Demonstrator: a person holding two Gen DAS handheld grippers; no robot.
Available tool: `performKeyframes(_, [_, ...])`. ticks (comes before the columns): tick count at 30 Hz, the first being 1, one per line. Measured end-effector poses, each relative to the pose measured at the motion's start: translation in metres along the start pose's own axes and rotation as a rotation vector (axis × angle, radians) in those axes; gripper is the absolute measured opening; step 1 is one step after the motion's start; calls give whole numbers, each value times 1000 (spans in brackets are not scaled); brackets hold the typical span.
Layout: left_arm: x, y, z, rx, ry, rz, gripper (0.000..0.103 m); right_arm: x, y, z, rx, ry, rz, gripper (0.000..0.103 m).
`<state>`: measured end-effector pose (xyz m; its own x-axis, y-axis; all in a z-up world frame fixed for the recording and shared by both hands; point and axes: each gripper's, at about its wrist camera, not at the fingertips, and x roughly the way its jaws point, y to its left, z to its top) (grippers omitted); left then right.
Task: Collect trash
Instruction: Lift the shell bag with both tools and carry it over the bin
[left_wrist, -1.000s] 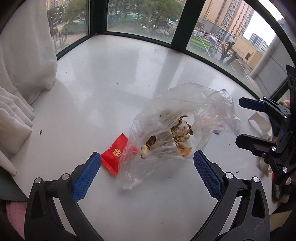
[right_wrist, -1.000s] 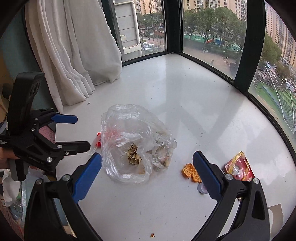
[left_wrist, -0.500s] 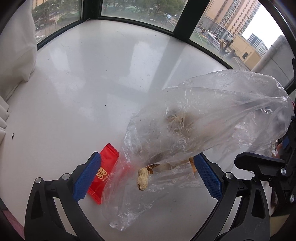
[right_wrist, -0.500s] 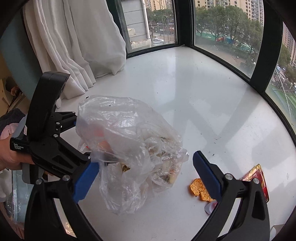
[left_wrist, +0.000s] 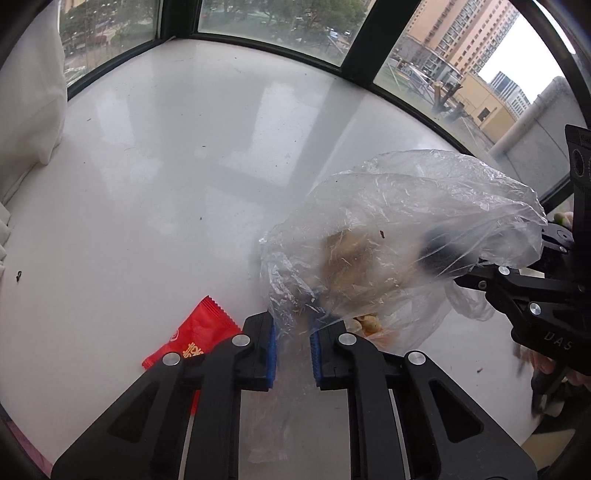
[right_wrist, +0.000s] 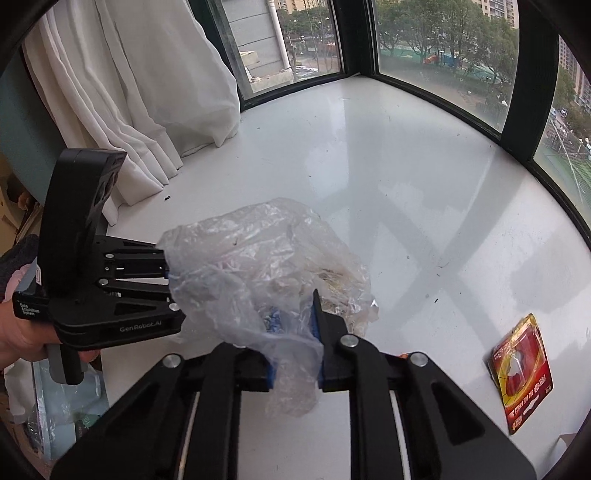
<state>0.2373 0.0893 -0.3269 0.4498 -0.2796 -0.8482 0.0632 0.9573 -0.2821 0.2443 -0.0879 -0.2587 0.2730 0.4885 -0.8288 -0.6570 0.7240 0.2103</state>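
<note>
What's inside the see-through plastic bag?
Inside the clear plastic bag I can see peanut shells and brownish scraps. The crinkled plastic blurs the rest, so what else is in there stays hidden.

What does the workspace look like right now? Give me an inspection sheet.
Surface: glossy white sill, a few dark specks.
Job's things: clear plastic bag with peanut shells inside, gripped at two edges; small red wrapper beside it; red-and-gold packet lying flat, apart from the bag.
Clutter: orange scrap mostly hidden behind the right gripper's arm.
Grippers: left gripper and right gripper have just been closing; each now pinches bag film between its blue pads.
Cables: nothing seen.
Surroundings: white curtain at the sill's end, dark-framed windows onto trees and buildings; a hand holds the left gripper.
</note>
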Motion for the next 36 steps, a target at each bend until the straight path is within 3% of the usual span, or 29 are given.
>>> performKeyframes(17, [-118, -35, -3, 16, -158, -7, 11, -88, 42, 13, -4, -110, 13, 9])
performKeyframes(25, [-194, -46, -39, 20, -198, 41, 11, -128, 94, 6, -46, -151, 47, 9])
performKeyframes(36, [-300, -35, -114, -25, -265, 132, 11, -154, 199, -17, -157, -163, 153, 9])
